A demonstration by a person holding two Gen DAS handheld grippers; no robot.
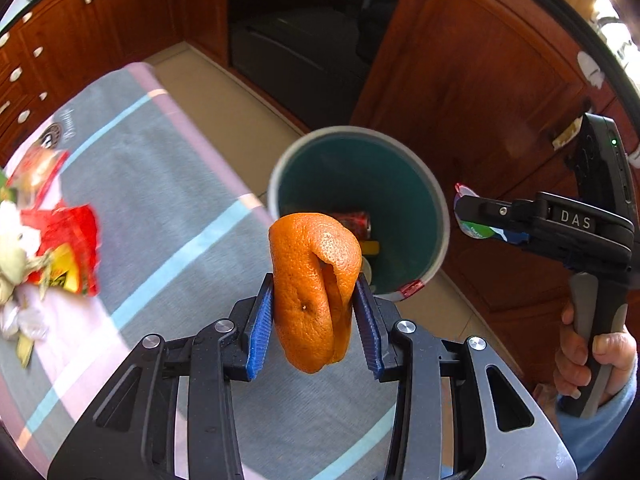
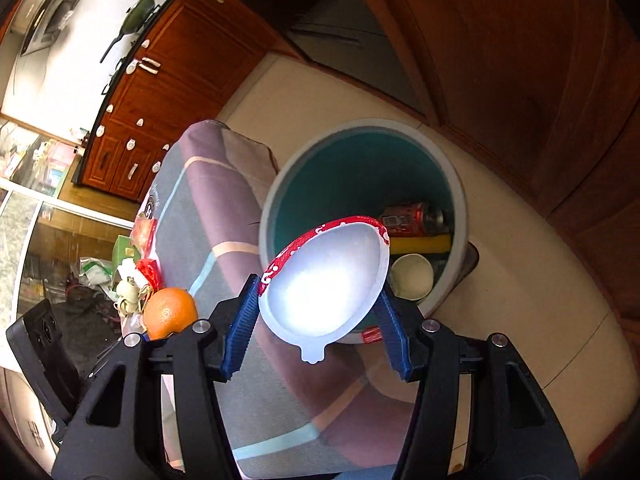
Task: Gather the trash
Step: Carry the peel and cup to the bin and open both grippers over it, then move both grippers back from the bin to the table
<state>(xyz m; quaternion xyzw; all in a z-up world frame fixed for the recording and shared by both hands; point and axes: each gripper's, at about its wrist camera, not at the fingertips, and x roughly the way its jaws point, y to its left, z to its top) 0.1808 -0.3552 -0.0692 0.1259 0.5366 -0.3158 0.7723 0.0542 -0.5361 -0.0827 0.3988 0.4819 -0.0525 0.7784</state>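
A: Count, grippers? B: Two, mine: left gripper (image 1: 314,312), right gripper (image 2: 316,320).
A: Bins? B: One bin (image 2: 456,184).
A: Inside it? B: One can (image 2: 412,218), one paper cup (image 2: 412,276).
A: Held items? B: One orange peel (image 1: 312,292), one plastic lid (image 2: 324,284).

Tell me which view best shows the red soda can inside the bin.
Right wrist: the red soda can lies mostly unobstructed in the teal bin. Left wrist shows only a sliver behind the orange peel.
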